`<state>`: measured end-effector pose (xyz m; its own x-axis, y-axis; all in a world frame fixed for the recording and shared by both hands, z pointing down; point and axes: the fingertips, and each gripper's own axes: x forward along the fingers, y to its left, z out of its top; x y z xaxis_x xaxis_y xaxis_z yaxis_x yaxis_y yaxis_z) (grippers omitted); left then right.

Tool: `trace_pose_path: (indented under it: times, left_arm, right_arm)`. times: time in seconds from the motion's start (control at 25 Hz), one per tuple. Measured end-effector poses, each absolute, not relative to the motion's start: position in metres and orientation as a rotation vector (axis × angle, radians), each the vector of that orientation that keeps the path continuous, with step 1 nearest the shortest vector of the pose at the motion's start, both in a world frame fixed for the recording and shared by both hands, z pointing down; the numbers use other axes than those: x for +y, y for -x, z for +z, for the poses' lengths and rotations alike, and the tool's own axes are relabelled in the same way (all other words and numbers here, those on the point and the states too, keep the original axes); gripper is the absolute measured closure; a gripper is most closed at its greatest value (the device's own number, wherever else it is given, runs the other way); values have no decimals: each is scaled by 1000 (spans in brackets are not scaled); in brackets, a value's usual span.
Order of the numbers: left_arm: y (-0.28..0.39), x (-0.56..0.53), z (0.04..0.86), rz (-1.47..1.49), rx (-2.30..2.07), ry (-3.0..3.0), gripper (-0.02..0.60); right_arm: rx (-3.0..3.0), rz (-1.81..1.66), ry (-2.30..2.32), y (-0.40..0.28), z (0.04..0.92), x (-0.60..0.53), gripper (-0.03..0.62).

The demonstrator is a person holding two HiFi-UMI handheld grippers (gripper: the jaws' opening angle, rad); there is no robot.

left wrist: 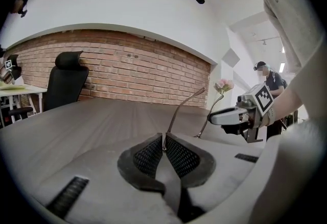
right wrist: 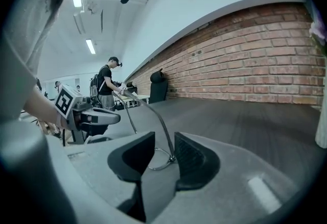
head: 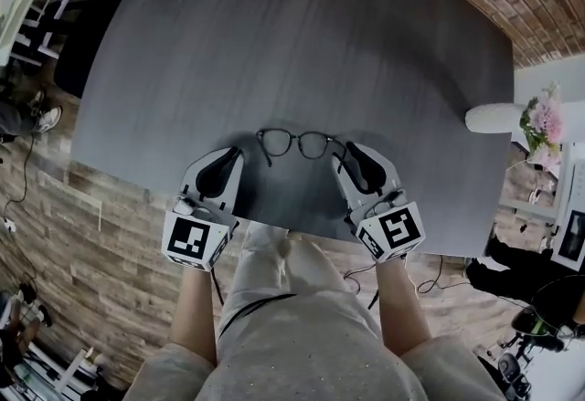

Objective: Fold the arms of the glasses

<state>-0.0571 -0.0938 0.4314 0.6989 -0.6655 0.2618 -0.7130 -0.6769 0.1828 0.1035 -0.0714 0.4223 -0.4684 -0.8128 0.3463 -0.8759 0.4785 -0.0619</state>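
Down by the near edge of the grey bench (head: 302, 43), the glasses (head: 294, 143) lie between the two tongs, front turned to the far side and both arms open toward the person. The left tongs (head: 239, 153) reach in from the left, the right tongs (head: 345, 149) from the right. In the left gripper view the left tongs (left wrist: 163, 141) are pressed together on the tip of one thin arm, which rises up out of the pads. In the right gripper view the right tongs (right wrist: 164, 144) stand narrowly apart. The other arm's curved end lies in the gap against the right pad, with the left pad clear of it. A brick wall (left wrist: 143, 72) runs beyond the bench.
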Motion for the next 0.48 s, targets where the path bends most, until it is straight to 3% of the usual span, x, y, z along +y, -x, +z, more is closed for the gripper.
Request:
trace_pose_path:
  times: [0.48]
  left_arm:
    - [51,-102,442,317,-1105,-2631,561]
  right_arm:
    - [-2461,291,-1410,-100,431,-82,497]
